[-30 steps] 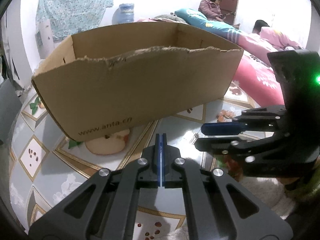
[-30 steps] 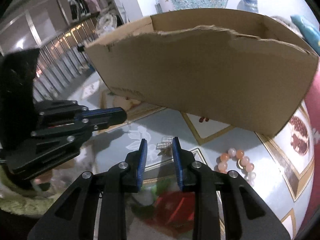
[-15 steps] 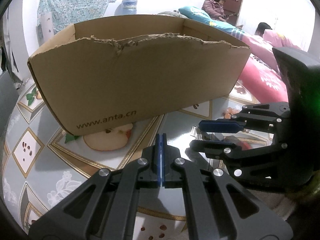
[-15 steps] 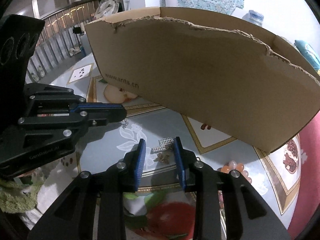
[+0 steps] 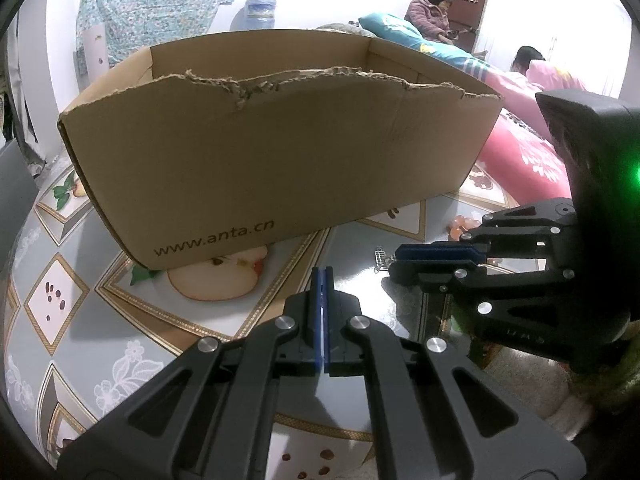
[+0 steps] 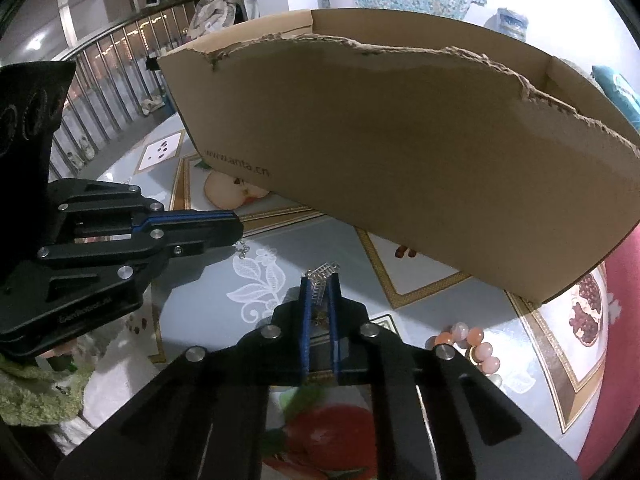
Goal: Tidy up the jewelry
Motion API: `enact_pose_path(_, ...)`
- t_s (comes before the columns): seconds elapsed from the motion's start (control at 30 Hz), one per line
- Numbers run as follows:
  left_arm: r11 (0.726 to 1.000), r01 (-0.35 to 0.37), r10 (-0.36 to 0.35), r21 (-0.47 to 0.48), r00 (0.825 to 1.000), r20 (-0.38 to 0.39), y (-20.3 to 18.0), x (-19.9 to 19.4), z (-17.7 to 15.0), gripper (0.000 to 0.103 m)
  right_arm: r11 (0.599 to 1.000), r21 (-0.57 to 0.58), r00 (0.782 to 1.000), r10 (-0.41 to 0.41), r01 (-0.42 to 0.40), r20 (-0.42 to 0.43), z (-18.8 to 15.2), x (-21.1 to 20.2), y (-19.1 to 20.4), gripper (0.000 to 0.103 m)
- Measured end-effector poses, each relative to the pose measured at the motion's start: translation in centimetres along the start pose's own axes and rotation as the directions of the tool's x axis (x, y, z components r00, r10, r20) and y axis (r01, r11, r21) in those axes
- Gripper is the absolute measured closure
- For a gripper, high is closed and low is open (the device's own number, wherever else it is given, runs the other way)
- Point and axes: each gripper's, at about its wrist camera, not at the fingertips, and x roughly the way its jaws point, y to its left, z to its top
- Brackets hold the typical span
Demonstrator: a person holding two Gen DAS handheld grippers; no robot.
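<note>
Left wrist view: the left claw (image 5: 322,280) is pressed together with nothing between its blue pads, low over the patterned surface (image 5: 80,320). A torn cardboard box (image 5: 280,160) stands just beyond it. To the right, the right claw (image 5: 394,260) is closed on a small silver jewelry piece (image 5: 379,259).

Right wrist view: the right claw (image 6: 320,280) pinches the silver jewelry piece (image 6: 322,274) at its tips, near the box (image 6: 400,152). A pink bead bracelet (image 6: 472,344) lies on the surface to the right. The left claw (image 6: 236,230) is at left, closed.
</note>
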Motion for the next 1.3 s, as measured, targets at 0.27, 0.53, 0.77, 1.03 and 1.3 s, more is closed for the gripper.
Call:
enact_pose_path(0.27,1.0,-0.001,0.001,0.0,1.0,0.002,0.0,0.0,0.0,0.103,1.0,0.014,1.0,0.02,-0.02,0.007,-0.1,-0.2,-0.2,0.099)
enact_pose_path(0.53,1.0,-0.007,0.007,-0.004,1.0,0.011,0.3,-0.2,0.3,0.103,1.0,0.012,0.998,0.024,-0.025,0.055,0.3,-1.5,-0.3,0.099)
enact_pose_path(0.77,1.0,-0.012,0.012,-0.003,1.0,0.023,0.1,-0.8,0.4,0.103,0.996,0.058,0.996,0.067,-0.07,0.053,0.5,-2.0,-0.9,0.098)
enact_pose_path(1.03,1.0,-0.013,0.013,0.004,1.0,0.025,-0.3,-1.0,0.3,0.103,0.999,0.01,0.999,0.042,-0.043,0.016,0.5,-0.4,0.1,0.081)
enact_pose_path(1.3,1.0,-0.013,0.013,-0.005,1.0,0.024,-0.2,-0.9,0.2,0.103,0.998,-0.054,1.0,0.014,-0.014,0.0,0.9,1.0,0.9,0.099)
